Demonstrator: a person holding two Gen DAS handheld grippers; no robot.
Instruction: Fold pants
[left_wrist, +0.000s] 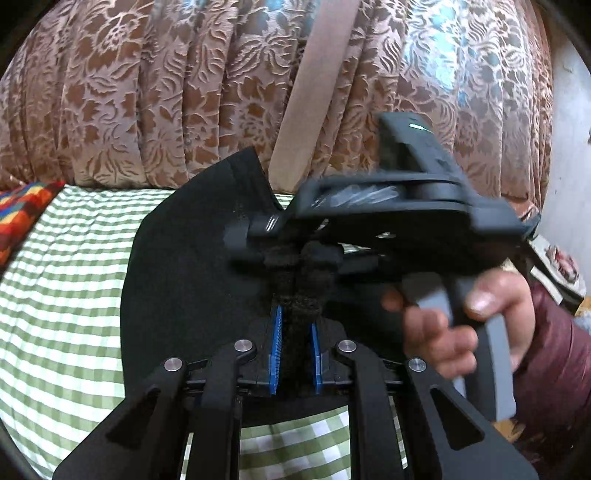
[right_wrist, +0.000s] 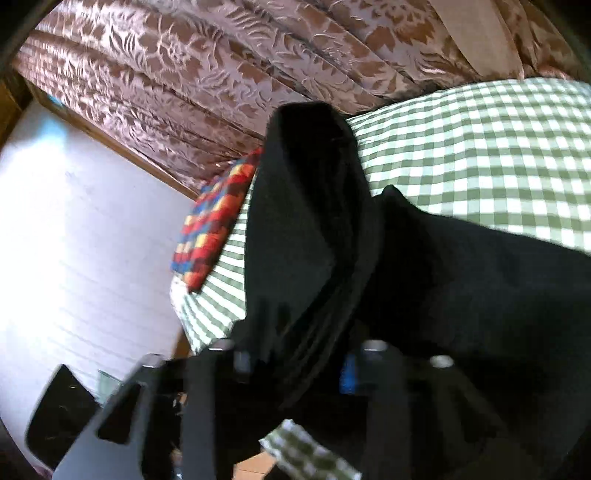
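**Black, soft pants pinched up between both grippers over the bed**

Black fleecy cloth, the pants (left_wrist: 192, 266) look soft and limp, light enough to lift by a pinch but sure to sag and slide wherever they are not held. They hang partly raised above the green checked bed (left_wrist: 66, 280), the rest trailing on it. The left hand-held gripper (left_wrist: 295, 354) is nearly closed, its blue pads nipping a bunched ridge of the cloth. The right hand-held gripper (left_wrist: 295, 254) sits just beyond it, touching the same ridge; from its own camera thick folds run into its jaws, so I judge it clamped too, though blur hides the pads. A flat hem or waistband edge would be a better hold than this bunch. There is open bed to the left; the curtain (left_wrist: 184, 92) crowds the far edge, and a patchwork cushion (left_wrist: 22, 210) lies at the left corner.
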